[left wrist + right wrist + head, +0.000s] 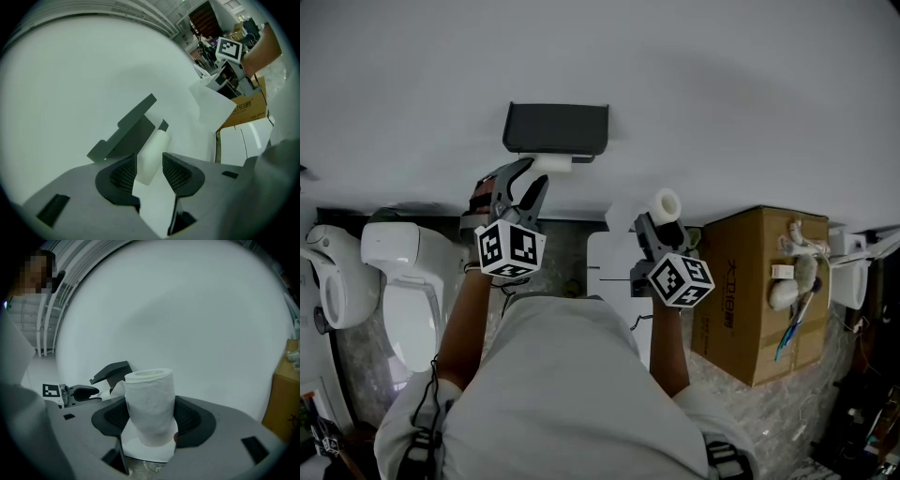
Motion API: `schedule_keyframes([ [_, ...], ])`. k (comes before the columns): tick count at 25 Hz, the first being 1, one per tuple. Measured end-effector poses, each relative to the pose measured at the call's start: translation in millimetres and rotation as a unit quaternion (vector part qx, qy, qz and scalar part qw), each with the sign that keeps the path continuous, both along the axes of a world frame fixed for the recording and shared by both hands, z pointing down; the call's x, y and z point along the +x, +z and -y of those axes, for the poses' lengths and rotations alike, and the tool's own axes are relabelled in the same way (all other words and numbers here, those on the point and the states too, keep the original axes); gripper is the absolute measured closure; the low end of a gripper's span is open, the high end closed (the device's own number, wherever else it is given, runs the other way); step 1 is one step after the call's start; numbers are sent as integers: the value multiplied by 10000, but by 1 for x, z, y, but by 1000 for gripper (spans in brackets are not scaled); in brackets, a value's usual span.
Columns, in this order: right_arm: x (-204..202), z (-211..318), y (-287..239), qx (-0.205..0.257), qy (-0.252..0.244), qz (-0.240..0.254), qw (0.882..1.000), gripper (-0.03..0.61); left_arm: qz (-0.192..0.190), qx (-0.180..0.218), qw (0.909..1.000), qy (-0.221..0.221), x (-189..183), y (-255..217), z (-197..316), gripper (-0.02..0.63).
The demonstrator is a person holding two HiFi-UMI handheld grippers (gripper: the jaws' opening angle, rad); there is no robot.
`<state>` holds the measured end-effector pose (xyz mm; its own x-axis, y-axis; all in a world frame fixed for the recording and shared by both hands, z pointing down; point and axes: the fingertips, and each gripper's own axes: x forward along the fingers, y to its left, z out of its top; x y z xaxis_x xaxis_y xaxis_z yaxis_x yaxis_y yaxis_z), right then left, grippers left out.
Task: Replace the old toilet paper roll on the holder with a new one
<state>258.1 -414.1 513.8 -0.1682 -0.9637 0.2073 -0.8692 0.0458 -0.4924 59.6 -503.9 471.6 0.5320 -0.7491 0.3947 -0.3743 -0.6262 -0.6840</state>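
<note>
A dark grey paper holder (555,129) hangs on the white wall, with the old white roll (551,163) under its lid. My left gripper (525,187) reaches up to it from below left. In the left gripper view the old roll (152,154) lies between the open jaws of my left gripper (149,165), under the holder (129,129); the pads do not press on it. My right gripper (661,223) waits to the right, shut on a new toilet paper roll (667,204). That new roll (150,401) stands upright between the pads of my right gripper (150,420).
A white toilet (403,281) stands at the left. A cardboard box (759,291) with a few small things on top is on the right. A white panel (614,258) lies on the floor between them.
</note>
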Motion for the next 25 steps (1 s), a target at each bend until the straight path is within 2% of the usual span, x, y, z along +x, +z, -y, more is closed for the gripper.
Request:
schedule_keyframes([
  [11,15,-4,5,-52,75,-10,10000,290,750,281,9967,90,13,13,9,408],
  [21,26,-6,10,-94,180,48,9998,290,1192,459,9917,138,21,22,18,391],
  [25,26,-5,10,-81,174,77,9998,289,1229,503,9911,127,22,21,20,387],
])
